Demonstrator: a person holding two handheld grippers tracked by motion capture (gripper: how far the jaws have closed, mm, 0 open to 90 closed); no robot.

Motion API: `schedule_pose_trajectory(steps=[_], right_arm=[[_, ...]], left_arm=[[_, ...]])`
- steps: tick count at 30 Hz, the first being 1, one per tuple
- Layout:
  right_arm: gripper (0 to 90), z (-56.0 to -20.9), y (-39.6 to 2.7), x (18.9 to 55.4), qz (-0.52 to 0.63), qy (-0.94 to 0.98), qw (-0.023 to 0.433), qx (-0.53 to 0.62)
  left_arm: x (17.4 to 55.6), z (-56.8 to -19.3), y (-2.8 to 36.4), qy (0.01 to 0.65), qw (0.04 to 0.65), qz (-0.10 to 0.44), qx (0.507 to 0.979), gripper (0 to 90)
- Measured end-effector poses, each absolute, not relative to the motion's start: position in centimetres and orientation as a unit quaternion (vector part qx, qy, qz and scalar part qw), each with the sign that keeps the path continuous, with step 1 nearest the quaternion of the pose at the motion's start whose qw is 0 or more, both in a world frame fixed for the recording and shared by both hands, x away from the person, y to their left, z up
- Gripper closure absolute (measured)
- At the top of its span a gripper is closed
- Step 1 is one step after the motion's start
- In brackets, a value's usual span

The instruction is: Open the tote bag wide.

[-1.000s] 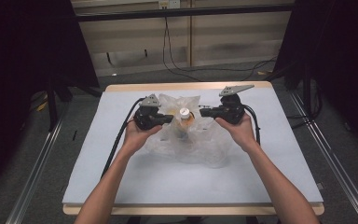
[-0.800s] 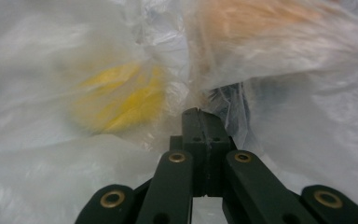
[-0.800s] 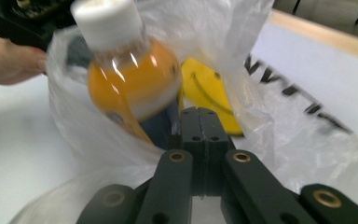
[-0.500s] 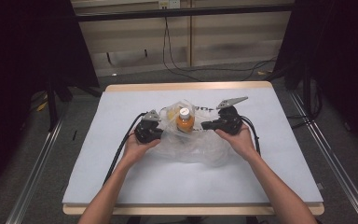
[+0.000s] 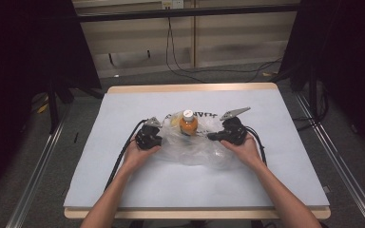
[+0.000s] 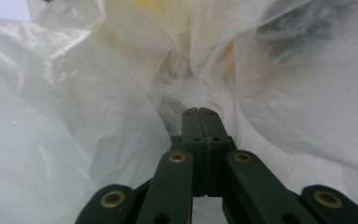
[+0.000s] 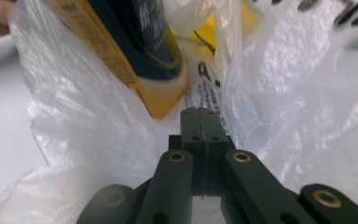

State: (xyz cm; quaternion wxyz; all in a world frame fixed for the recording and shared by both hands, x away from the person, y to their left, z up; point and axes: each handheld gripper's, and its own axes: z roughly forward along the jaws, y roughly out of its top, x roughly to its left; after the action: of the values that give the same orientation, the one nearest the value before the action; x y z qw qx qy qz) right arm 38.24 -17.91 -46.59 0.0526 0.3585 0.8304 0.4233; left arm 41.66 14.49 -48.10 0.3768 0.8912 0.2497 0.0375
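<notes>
On the white-covered table (image 5: 123,185), a clear plastic bag (image 5: 197,147) with black print lies crumpled near the middle, and an orange-filled bottle (image 5: 188,123) with a white cap stands upright inside its opening. The left gripper (image 5: 158,141) sits at the bag's 9 o'clock edge, the right gripper (image 5: 213,137) at its 3 o'clock edge, each held by a hand. In the left gripper view the black jaws are pressed together with bag film pinched between them. In the right gripper view the jaws are likewise clamped on the bag's film, the bottle's dark, yellow-edged label (image 7: 135,42) at 11 o'clock just beyond.
</notes>
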Motion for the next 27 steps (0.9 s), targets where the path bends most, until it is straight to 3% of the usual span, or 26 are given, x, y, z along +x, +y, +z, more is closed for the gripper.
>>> schedule_pose_trajectory(steps=[10, 15, 27], right_arm=[[90.0, -48.5, -19.5, 38.4, 0.381, 0.845, 0.057, 0.370], [90.0, -47.9, -20.9, 37.8, 0.341, 0.863, 0.106, 0.359], [90.0, -47.9, -25.8, 36.3, 0.328, 0.861, 0.135, 0.365]], left_arm=[[40.5, -47.6, 16.7, 0.236, 0.345, 0.050, 0.907, 90.0], [39.8, -47.4, 18.7, 0.235, 0.341, 0.058, 0.908, 90.0], [39.0, -47.3, 20.4, 0.238, 0.331, 0.070, 0.911, 90.0]])
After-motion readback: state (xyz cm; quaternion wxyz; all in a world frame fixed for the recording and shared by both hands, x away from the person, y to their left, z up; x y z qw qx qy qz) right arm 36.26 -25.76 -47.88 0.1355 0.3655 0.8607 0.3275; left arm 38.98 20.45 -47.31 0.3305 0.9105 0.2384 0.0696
